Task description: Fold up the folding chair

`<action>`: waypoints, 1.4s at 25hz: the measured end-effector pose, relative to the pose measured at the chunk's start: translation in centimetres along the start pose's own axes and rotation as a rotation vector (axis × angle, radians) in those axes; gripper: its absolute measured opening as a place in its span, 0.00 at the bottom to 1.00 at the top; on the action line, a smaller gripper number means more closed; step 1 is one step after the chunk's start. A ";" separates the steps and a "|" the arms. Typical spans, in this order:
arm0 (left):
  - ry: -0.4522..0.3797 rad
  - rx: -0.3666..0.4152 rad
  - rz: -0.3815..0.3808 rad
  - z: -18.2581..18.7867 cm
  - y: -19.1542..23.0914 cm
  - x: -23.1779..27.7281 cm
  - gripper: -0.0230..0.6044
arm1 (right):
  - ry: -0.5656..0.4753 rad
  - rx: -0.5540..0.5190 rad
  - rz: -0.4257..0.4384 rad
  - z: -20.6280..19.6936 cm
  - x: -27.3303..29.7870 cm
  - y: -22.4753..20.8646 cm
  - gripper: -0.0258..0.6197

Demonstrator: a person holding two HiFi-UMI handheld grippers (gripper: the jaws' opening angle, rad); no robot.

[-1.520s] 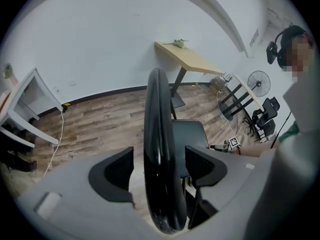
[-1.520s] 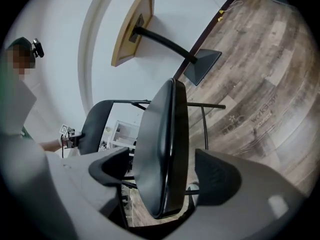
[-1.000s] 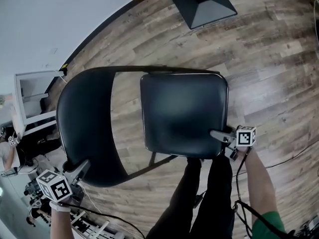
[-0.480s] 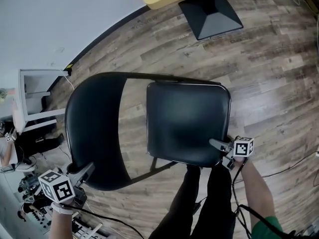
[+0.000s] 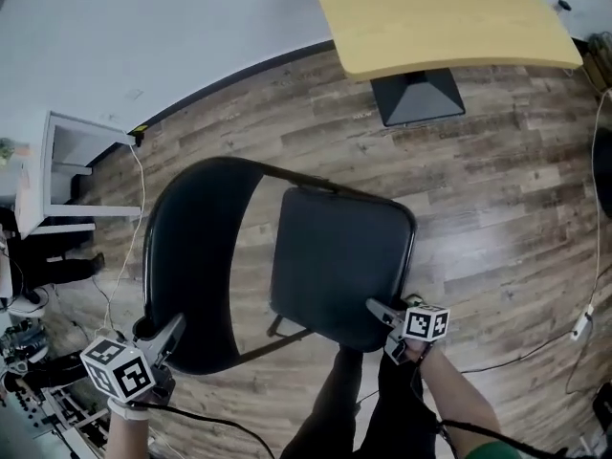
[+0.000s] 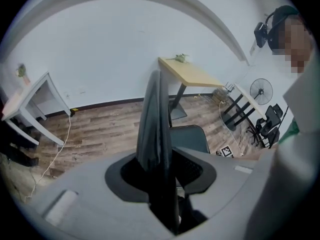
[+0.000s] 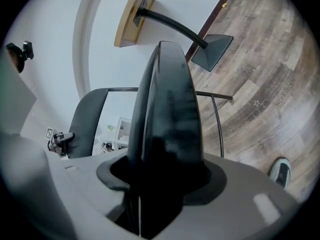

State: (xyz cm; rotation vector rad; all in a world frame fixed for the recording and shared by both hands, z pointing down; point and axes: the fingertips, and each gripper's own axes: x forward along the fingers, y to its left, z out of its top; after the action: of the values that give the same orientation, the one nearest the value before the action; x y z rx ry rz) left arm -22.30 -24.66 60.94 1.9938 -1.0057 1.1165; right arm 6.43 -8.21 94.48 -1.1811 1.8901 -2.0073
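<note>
Both grippers have come up with the black metal folding chair point(image 5: 330, 275). Its padded seat point(image 5: 349, 242) now looks narrower and tipped, and its gap to the curved backrest point(image 5: 186, 256) is smaller than a second ago. The chair fills the centre of the head view, over the grey wood-plank floor point(image 5: 497, 180). At 7 o'clock the left gripper point(image 5: 164, 333) has its fingers closing narrow on the backrest's lower edge, which runs between them in the left gripper view point(image 6: 155, 134). At 5 o'clock the right gripper point(image 5: 378, 312) has its fingers closing on the seat's front corner point(image 7: 167, 114). The light wooden desk point(image 5: 440, 17) at 1 o'clock shows more fully than before.
</note>
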 end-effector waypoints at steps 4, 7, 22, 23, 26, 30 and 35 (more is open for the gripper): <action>-0.084 -0.028 -0.017 1.1 0.7 -1.9 0.25 | 0.006 -0.011 -0.056 0.3 0.9 4.5 0.43; -0.121 -0.042 -0.016 1.8 1.1 -3.3 0.23 | 0.018 -0.019 -0.108 -0.2 1.7 7.2 0.41; -0.118 0.003 0.074 4.1 -1.2 -7.9 0.23 | 0.067 -0.029 -0.327 -0.6 5.2 17.9 0.39; -0.118 0.010 0.087 4.2 -1.5 -8.2 0.23 | 0.069 -0.031 -0.328 -0.5 5.6 18.8 0.38; -0.117 0.035 0.133 4.6 -2.1 -8.9 0.23 | 0.073 -0.033 -0.321 -0.6 6.9 21.5 0.36; -0.118 0.071 0.180 5.0 -3.1 -10.0 0.23 | 0.079 -0.029 -0.325 -1.2 8.7 25.0 0.35; -0.125 0.098 0.216 5.4 -3.8 -11.1 0.24 | 0.093 -0.035 -0.356 -1.8 10.9 28.3 0.35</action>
State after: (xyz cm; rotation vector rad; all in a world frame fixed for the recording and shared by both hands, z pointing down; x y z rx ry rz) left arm -20.83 -23.63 48.20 2.0918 -1.2789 1.1854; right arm -13.35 -18.89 74.08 -1.5538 1.8716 -2.2457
